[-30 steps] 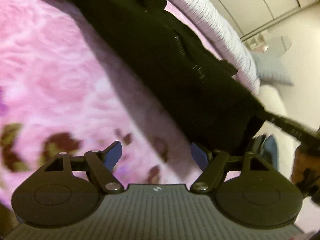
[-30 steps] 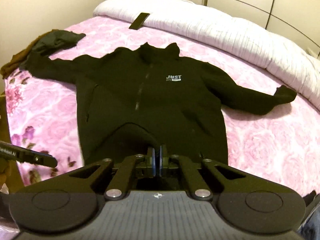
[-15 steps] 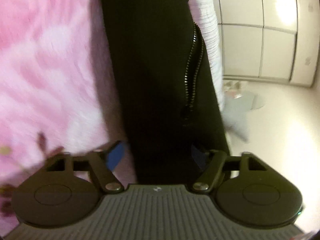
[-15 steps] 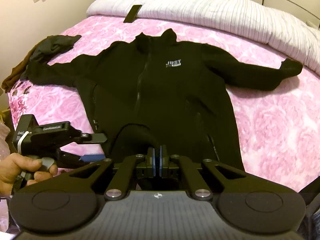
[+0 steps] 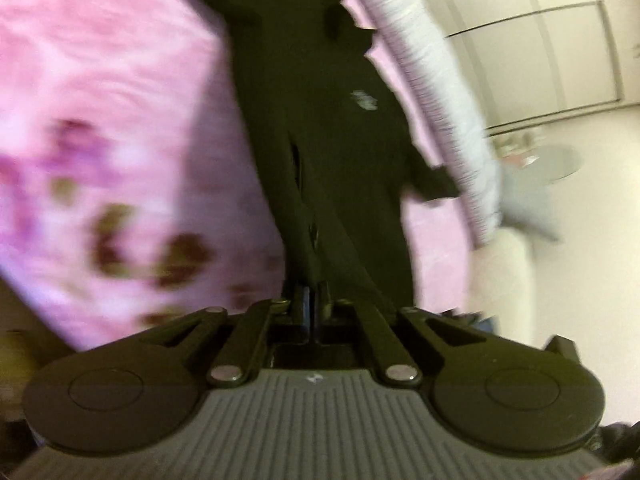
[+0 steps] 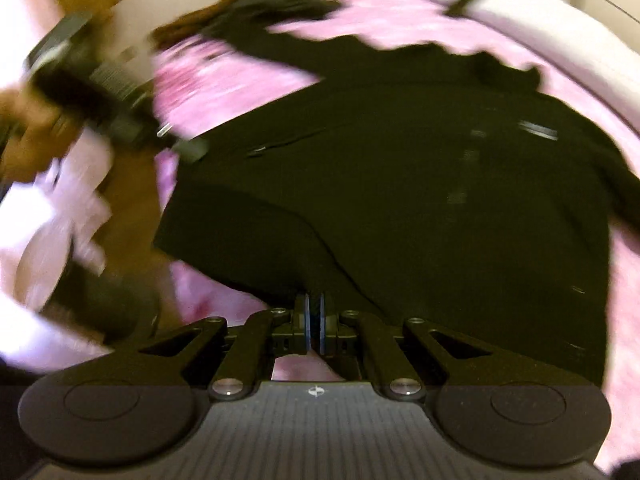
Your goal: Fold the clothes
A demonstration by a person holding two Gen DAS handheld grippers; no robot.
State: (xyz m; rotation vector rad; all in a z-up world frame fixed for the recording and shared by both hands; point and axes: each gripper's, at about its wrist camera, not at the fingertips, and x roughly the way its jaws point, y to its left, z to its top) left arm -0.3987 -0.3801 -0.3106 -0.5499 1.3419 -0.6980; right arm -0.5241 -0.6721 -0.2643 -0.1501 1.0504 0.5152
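Note:
A black zip jacket (image 6: 400, 184) with a small white chest logo lies spread on a pink floral bedspread (image 6: 248, 64), sleeves out to the sides. My right gripper (image 6: 315, 312) is shut on the jacket's bottom hem, which rises in a fold to the pads. In the left wrist view my left gripper (image 5: 311, 304) is shut on the hem of the same jacket (image 5: 340, 132), and the cloth stretches away from it toward the collar. Both views are blurred by motion. The left gripper's body and the hand holding it (image 6: 48, 136) show at the upper left of the right wrist view.
A white striped duvet (image 5: 440, 92) runs along the far side of the bed. Another dark garment (image 6: 256, 4) lies by the bed's far left corner, and a flat dark object (image 6: 460, 0) rests on the duvet. Wardrobe doors (image 5: 560, 40) and pale floor lie to the right.
My left gripper was open over the jacket's edge; now it has shut on the hem. The right gripper stays shut on the hem while its view swings left with strong blur.

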